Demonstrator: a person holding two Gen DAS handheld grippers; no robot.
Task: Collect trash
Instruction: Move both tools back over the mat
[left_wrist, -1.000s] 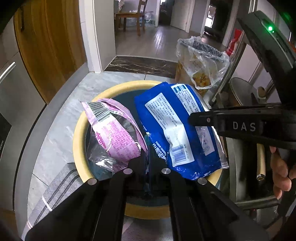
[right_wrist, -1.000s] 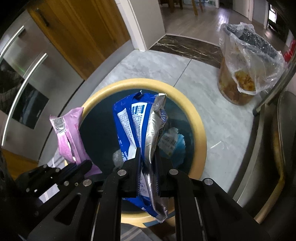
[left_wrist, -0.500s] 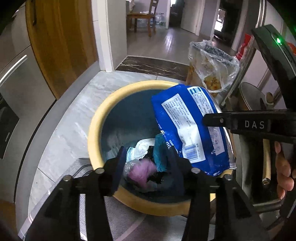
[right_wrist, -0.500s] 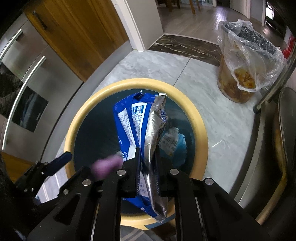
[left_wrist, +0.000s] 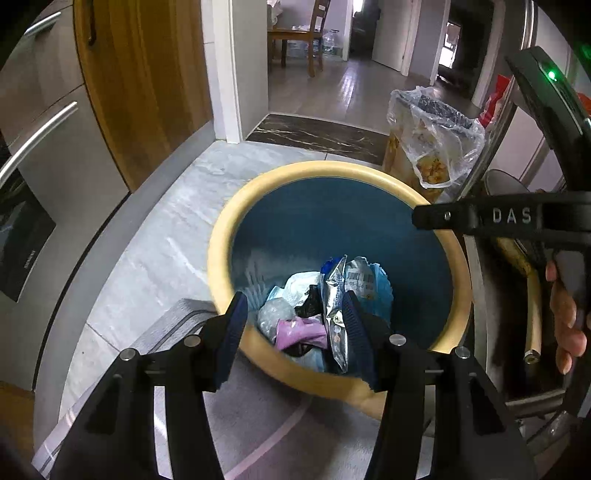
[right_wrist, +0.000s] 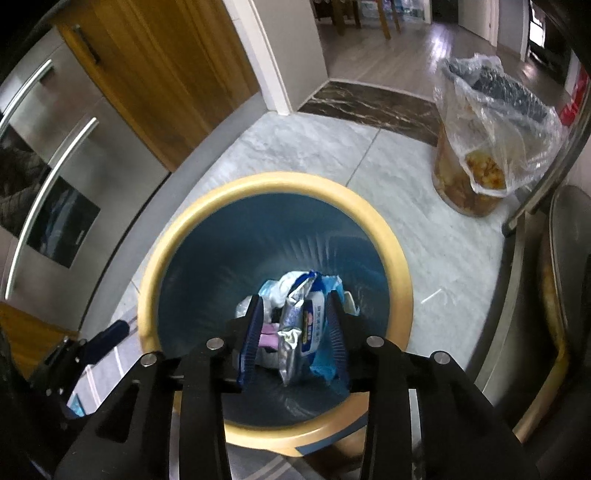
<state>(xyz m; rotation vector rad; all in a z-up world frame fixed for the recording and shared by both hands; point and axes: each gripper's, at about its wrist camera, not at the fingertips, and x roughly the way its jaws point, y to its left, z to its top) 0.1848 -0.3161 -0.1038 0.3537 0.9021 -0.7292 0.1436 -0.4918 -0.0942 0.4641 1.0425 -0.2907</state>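
A blue bin with a tan rim (left_wrist: 258, 192) (right_wrist: 207, 206) stands on the floor below both grippers. At its bottom lie the blue and silver snack bag (left_wrist: 334, 306) (right_wrist: 301, 317), the pink wrapper (left_wrist: 299, 332) (right_wrist: 269, 336) and other crumpled wrappers. My left gripper (left_wrist: 295, 325) is open and empty above the bin's near rim. My right gripper (right_wrist: 293, 332) is open and empty above the bin's middle; it also shows in the left wrist view (left_wrist: 491, 218) at the right.
A clear-bagged container of food scraps (left_wrist: 428, 147) (right_wrist: 480, 147) stands on the tiled floor beyond the bin. A steel fridge (left_wrist: 40, 155) and a wooden door (left_wrist: 144, 81) are at the left. A grey mat (left_wrist: 177, 332) lies under the bin's near side. Metal chair legs (right_wrist: 535, 199) stand at the right.
My left gripper opened and the pink wrapper fell into the bin. Then my right gripper opened and the blue bag dropped to the bin's bottom.
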